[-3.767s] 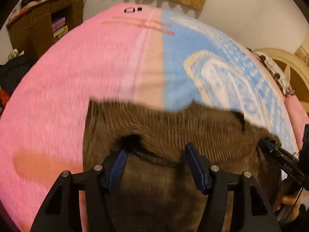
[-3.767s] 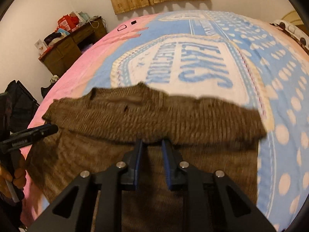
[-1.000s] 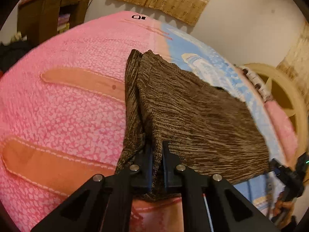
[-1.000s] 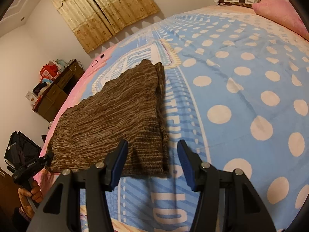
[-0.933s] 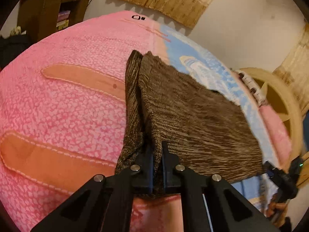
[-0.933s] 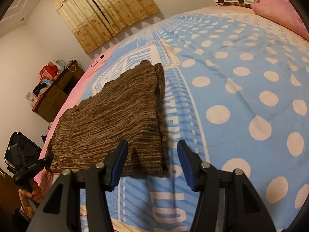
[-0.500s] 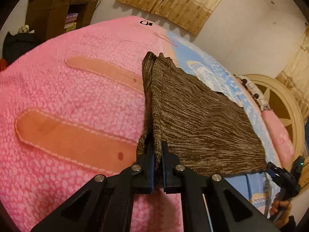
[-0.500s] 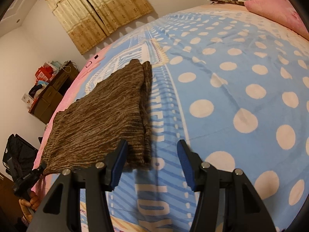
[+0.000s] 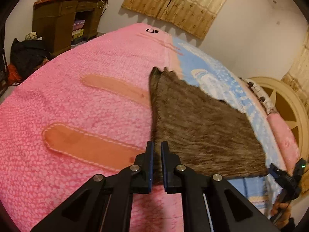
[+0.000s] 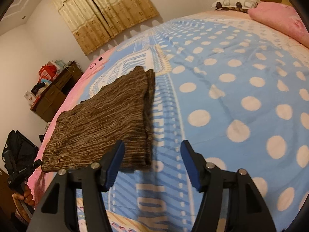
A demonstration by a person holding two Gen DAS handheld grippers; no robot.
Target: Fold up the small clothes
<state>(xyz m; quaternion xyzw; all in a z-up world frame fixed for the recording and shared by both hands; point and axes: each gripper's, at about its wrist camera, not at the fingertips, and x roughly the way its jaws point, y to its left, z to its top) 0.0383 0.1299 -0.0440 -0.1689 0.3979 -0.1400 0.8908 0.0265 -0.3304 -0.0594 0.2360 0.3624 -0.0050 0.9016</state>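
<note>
A brown knit garment [image 9: 202,127] lies folded on the bed, its near left corner lifted. My left gripper [image 9: 157,148] is shut on that near left corner. In the right wrist view the same garment [image 10: 104,119] lies flat on the blue part of the blanket. My right gripper [image 10: 152,154] is open and empty, just in front of the garment's near right corner, not touching it. The left gripper also shows in the right wrist view [image 10: 25,169] at the garment's left corner, and the right gripper shows in the left wrist view [image 9: 283,176].
The bed carries a pink and blue blanket [image 9: 77,106] with white dots [image 10: 241,96]. A pink pillow [image 10: 280,21] lies at the bed head. A wooden desk [image 9: 58,23] and a dark bag [image 9: 29,56] stand beside the bed. Curtains [image 10: 104,11] hang behind.
My left gripper has pulled the garment's corner further to the right across the pink blanket, staying shut. My right gripper has stayed open and drawn slightly off the garment's edge.
</note>
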